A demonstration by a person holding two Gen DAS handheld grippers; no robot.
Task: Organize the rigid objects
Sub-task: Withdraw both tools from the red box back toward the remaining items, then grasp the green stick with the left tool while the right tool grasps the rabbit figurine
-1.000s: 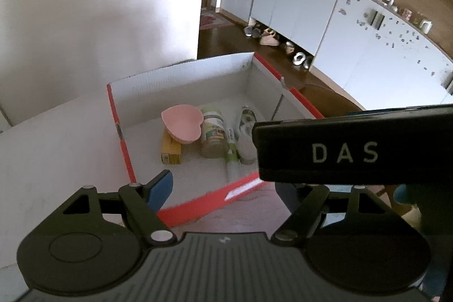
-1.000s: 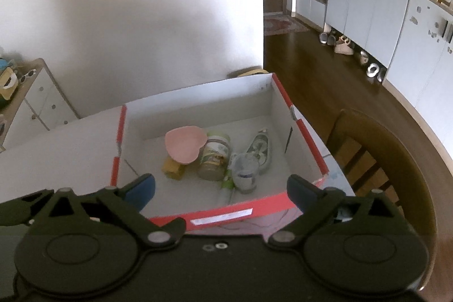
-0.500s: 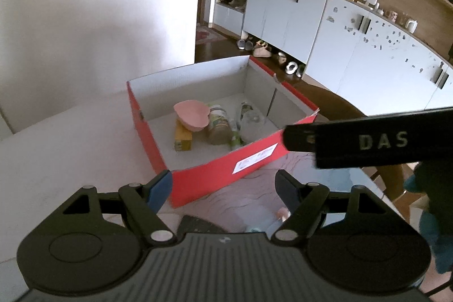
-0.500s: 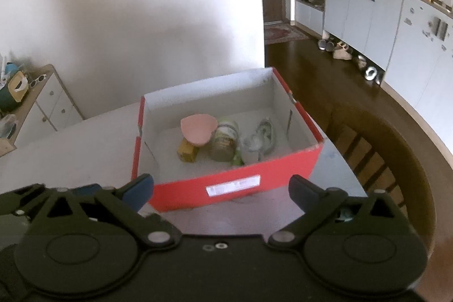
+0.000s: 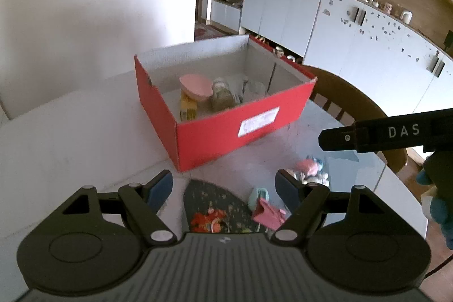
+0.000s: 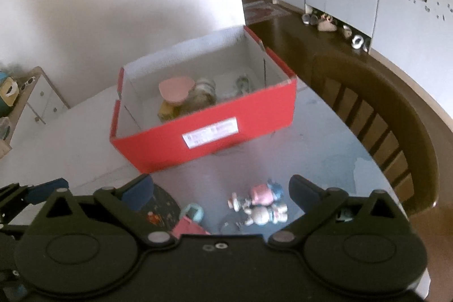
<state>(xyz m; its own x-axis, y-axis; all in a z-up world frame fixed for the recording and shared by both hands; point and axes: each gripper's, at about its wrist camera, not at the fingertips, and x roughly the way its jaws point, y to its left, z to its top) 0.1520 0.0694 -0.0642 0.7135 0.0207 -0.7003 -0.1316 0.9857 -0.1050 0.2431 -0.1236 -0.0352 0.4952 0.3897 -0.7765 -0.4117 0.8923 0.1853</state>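
Note:
A red box (image 5: 232, 129) (image 6: 203, 132) stands on the table and holds a pink heart-shaped bowl (image 5: 196, 84) (image 6: 176, 88), a jar (image 5: 222, 96) (image 6: 202, 95), a yellow pack (image 5: 187, 107) and other items. Loose on the table in front of it lie small figurines (image 6: 259, 203) (image 5: 310, 170), a pink and teal piece (image 5: 264, 207) (image 6: 189, 220) and a dark patterned object (image 5: 212, 205). My left gripper (image 5: 225, 186) is open and empty above these. My right gripper (image 6: 222, 188) is open and empty; its body (image 5: 390, 133) shows at the right of the left wrist view.
The white table (image 5: 70, 137) ends at a rounded edge on the right, with a wooden chair (image 6: 382, 109) beside it. White cabinets (image 5: 354, 47) line the far wall. A small drawer unit (image 6: 34, 101) stands at the left.
Both grippers have pulled back and up from the box. The loose items in front of the box have come into view. Both stay open.

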